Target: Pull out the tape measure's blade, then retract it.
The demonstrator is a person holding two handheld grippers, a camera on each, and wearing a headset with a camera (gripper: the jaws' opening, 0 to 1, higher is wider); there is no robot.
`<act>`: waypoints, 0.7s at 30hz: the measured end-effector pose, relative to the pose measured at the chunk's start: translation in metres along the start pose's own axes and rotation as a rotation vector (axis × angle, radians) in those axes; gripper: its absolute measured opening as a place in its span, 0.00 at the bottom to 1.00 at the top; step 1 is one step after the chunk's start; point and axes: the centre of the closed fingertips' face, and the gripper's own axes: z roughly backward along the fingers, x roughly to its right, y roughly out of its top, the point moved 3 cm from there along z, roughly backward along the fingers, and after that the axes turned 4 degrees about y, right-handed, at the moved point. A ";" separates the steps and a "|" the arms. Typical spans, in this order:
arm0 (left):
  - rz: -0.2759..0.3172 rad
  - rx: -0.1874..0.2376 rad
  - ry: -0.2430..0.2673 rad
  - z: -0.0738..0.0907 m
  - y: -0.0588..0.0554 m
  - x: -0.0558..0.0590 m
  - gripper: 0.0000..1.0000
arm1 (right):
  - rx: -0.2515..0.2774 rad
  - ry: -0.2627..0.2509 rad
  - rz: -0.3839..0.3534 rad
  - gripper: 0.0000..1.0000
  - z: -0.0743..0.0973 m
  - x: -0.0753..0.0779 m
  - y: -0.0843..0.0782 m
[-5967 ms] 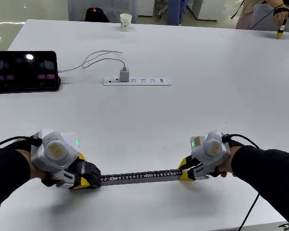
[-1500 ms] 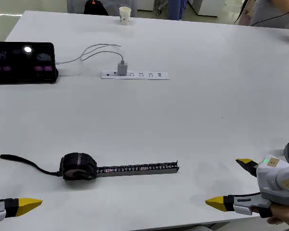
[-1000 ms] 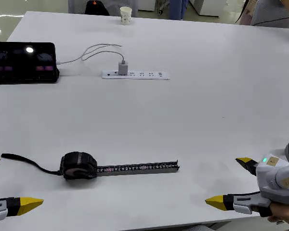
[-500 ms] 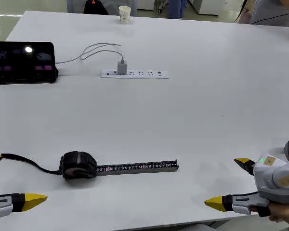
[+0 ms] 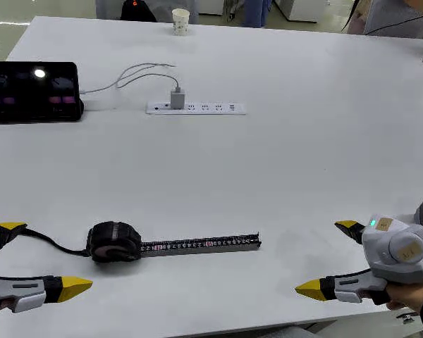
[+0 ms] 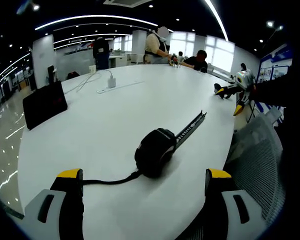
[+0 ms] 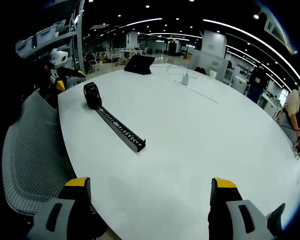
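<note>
Left gripper (image 5: 46, 255) is wide open and holds nothing. Its two yellow tips sit low over the white table (image 5: 282, 162), just to the left of the tape measure (image 5: 114, 242). One tip is right by the black strap (image 5: 53, 243) that trails from the case; I cannot tell if it touches. My right gripper (image 5: 328, 257) is wide open too, with nothing in it. It is near the table's front edge, well apart from the tape measure, off to the right. The tape measure lies on its side between the two grippers, closer to the left one. Its blade (image 5: 201, 244) is out part way and lies flat on the table, pointing toward the right gripper. Far back I see a dark tablet (image 5: 32, 91), a white power strip (image 5: 195, 108) with a charger (image 5: 177, 95) plugged in, and a paper cup (image 5: 180, 21).
</note>
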 end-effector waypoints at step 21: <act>0.119 0.057 0.073 -0.028 0.024 0.023 0.97 | -0.071 0.074 0.213 0.99 -0.024 0.008 0.041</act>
